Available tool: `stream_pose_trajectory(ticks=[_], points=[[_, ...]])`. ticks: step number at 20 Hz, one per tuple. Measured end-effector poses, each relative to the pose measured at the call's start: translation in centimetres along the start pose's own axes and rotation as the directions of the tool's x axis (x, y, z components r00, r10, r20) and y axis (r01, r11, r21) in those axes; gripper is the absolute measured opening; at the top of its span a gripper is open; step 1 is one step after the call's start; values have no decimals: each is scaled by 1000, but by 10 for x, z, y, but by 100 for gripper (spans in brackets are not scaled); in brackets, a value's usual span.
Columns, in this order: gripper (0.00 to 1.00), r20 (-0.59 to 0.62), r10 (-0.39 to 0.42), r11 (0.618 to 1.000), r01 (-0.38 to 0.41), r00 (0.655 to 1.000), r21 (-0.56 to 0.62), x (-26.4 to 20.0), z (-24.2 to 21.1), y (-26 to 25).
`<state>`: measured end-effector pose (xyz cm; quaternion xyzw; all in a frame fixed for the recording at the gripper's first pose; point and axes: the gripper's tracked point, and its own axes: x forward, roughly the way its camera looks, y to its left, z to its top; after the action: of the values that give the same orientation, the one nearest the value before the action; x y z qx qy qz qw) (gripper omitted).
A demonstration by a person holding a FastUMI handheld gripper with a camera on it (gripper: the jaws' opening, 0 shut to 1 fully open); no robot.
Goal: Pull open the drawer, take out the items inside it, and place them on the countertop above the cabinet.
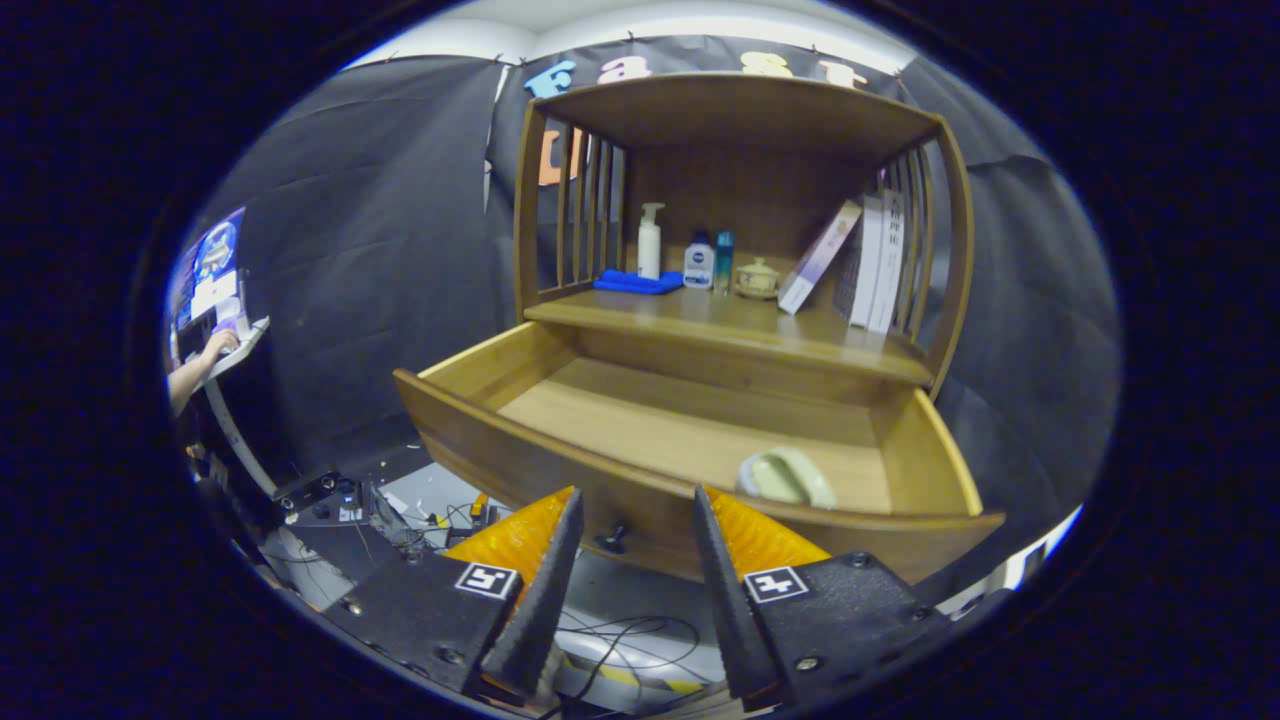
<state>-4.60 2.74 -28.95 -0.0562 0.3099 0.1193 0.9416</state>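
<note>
The wooden drawer (690,420) of the cabinet stands pulled open just ahead of my fingers. A pale green, rounded item (787,478) lies inside it near the front right corner, just beyond my right finger. The drawer's small dark knob (612,541) sits on its front panel, between my fingertips and a little beyond them. My gripper (632,500) is open, with nothing between its fingers. The countertop (740,325) above the drawer holds a blue cloth (637,283), a white pump bottle (650,241), two small bottles (708,261), a small lidded pot (757,278) and leaning books (870,260).
Slatted wooden sides and a top board frame the countertop shelf. Cables and equipment lie on the floor below the drawer, to the left. A person's hand (215,345) rests on a desk with a screen at the far left.
</note>
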Motion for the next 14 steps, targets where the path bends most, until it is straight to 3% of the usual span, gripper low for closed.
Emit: stream_pose_trajectory(ticks=[1, 7, 11, 12, 14], points=[[72, 8, -8, 1000, 8, 1000, 10, -2, 14, -13], [78, -129, -84, 995, 77, 988, -57, 31, 28, -90], [78, -276, -17, 1000, 11, 961, -24, 63, 7, -99], [78, -321, 26, 999, -36, 947, -25, 68, -3, -95], [79, -403, 19, 998, -45, 915, -53, 80, -17, -105]])
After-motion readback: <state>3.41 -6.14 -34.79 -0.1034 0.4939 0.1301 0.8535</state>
